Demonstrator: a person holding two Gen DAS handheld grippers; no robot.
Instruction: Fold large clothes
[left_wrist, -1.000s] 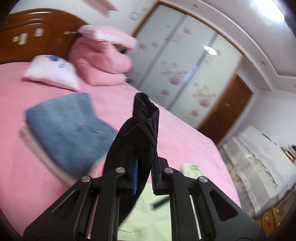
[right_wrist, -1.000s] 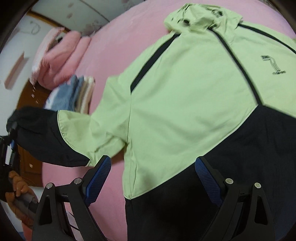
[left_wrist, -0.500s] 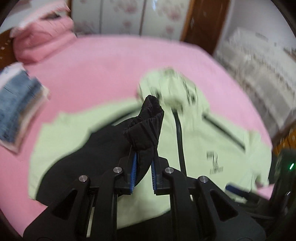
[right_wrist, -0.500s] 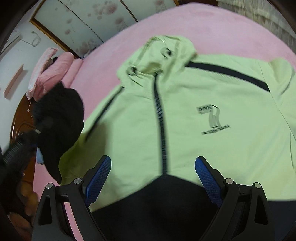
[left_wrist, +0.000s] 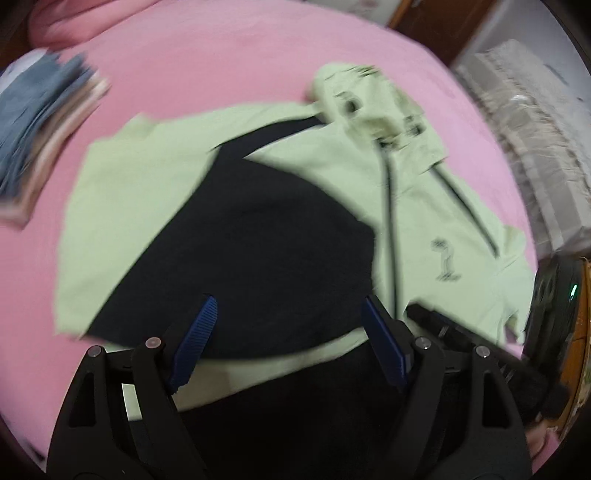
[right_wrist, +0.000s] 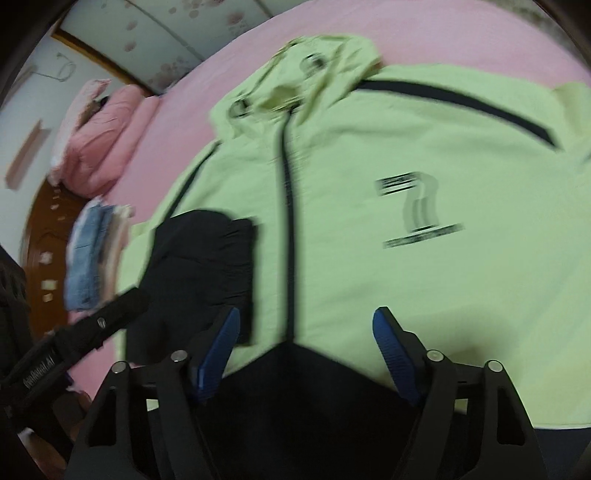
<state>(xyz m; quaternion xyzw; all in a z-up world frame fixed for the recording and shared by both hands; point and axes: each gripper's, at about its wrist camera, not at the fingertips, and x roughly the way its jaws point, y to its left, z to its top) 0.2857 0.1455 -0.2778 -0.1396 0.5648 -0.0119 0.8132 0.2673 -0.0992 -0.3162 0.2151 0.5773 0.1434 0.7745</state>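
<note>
matt cloth jacket, pink bedsheet

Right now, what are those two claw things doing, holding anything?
Left gripper: jaws opening, holding nothing; the black sleeve lies dropped on the jacket.
Right gripper: jaws closing, nothing gripped.

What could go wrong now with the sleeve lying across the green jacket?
1. The black sleeve lies loose and a bit bunched on the green jacket, no longer gripped. It might slide off or fold crooked.
2. The left gripper is opening right above the sleeve, so lifting away might snag the cloth.
3. The hood is rumpled and the right gripper is closing over the zipper with nothing pinched. Folding now might trap wrinkles.
</note>
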